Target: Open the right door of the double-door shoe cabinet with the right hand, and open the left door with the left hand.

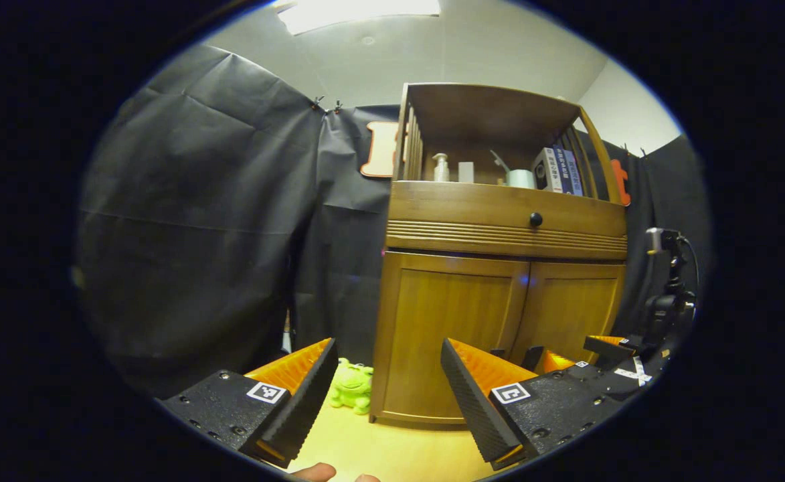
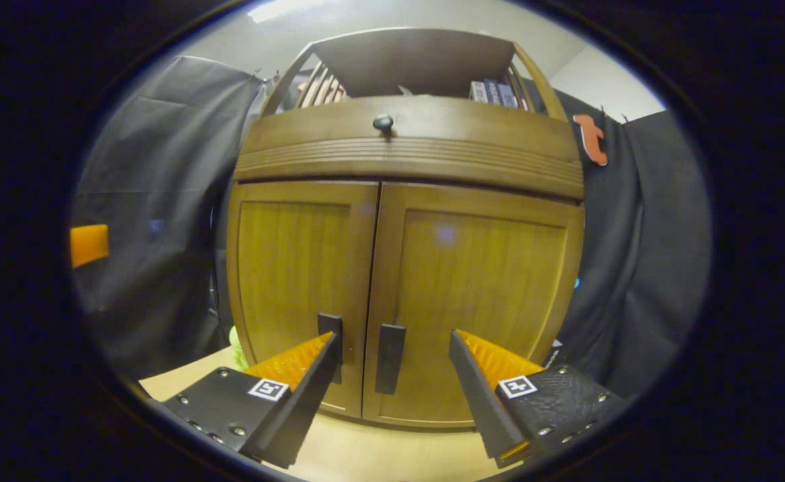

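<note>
The wooden shoe cabinet has both lower doors closed. In the right gripper view the left door (image 2: pixel 295 281) and right door (image 2: pixel 479 294) meet at a centre seam, each with a dark vertical handle: left handle (image 2: pixel 330 331), right handle (image 2: pixel 389 358). My right gripper (image 2: pixel 395 388) is open a short way in front of the right handle, which lines up between its fingers. In the left gripper view my left gripper (image 1: pixel 389 395) is open, farther back and facing the left door (image 1: pixel 442 335). The right gripper (image 1: pixel 576 355) shows low before the right door (image 1: pixel 569 308).
A drawer with a round dark knob (image 1: pixel 535 219) sits above the doors, below an open shelf holding a pump bottle (image 1: pixel 440 167) and books (image 1: pixel 559 171). A green frog toy (image 1: pixel 352 387) lies on the pale floor beside the cabinet's left corner. Black cloth walls stand close around.
</note>
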`<state>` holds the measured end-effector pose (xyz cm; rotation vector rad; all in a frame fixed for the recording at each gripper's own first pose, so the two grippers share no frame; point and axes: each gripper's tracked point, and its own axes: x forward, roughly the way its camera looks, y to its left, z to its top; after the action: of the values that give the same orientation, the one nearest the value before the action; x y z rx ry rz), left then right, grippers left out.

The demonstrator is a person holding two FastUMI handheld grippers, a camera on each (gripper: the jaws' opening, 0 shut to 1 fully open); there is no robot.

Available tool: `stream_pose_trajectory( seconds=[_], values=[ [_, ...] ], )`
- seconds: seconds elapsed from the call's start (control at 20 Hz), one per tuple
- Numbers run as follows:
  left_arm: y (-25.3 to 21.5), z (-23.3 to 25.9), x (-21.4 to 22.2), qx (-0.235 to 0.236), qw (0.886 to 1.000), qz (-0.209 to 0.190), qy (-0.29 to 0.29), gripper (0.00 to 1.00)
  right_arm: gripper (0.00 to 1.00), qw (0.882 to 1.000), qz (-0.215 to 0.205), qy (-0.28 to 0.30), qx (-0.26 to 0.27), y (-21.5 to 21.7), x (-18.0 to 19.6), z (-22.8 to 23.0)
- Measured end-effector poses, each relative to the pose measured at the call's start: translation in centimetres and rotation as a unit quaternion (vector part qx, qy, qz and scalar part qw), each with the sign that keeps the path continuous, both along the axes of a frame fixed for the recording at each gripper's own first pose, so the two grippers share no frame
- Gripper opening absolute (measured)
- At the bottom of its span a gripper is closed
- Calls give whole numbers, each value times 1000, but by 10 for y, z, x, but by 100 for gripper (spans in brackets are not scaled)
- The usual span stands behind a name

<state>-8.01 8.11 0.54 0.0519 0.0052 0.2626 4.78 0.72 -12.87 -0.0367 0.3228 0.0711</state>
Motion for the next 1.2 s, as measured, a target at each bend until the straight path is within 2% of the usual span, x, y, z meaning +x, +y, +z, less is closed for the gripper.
stream_pose_trajectory(
  seconds=[0.05, 0.1, 0.2, 0.35, 0.4, 0.5, 0.6, 0.7, 1.0, 1.05, 1.2],
  values=[
    [10, 1, -6, 3, 1000, 14, 0, 92, 99, 1000, -1, 11, 0, 2, 8, -11],
    [21, 2, -11, 5, 1000, 28, -1, 92, 88, 1000, -4, 22, -2, 2, 16, -22],
    [40, 6, -23, 6, 999, 54, -3, 92, 78, 999, -11, 45, -2, 5, 33, -45],
    [65, 8, -39, 7, 996, 90, -6, 92, 77, 997, -21, 69, 5, 8, 47, -64],
    [72, 8, -43, 6, 995, 99, -4, 92, 69, 997, -23, 74, 6, 10, 48, -71],
    [80, 7, -49, 2, 994, 113, -2, 92, 69, 996, -25, 82, 2, 10, 57, -80],
    [83, 6, -52, -3, 993, 119, -2, 92, 68, 995, -31, 90, -9, 8, 64, -85],
    [85, 6, -53, -3, 993, 121, -3, 92, 40, 994, -44, 98, -7, 6, 69, -89],
    [80, 1, -52, -15, 993, 118, -5, 92, 29, 992, -39, 116, 24, 4, 65, -83],
    [78, -1, -52, -17, 993, 115, -4, 92, 23, 993, -36, 113, 19, 3, 65, -83],
    [73, -2, -51, -15, 994, 112, -3, 92, 23, 994, -28, 104, 18, 4, 64, -80]
  ],
)
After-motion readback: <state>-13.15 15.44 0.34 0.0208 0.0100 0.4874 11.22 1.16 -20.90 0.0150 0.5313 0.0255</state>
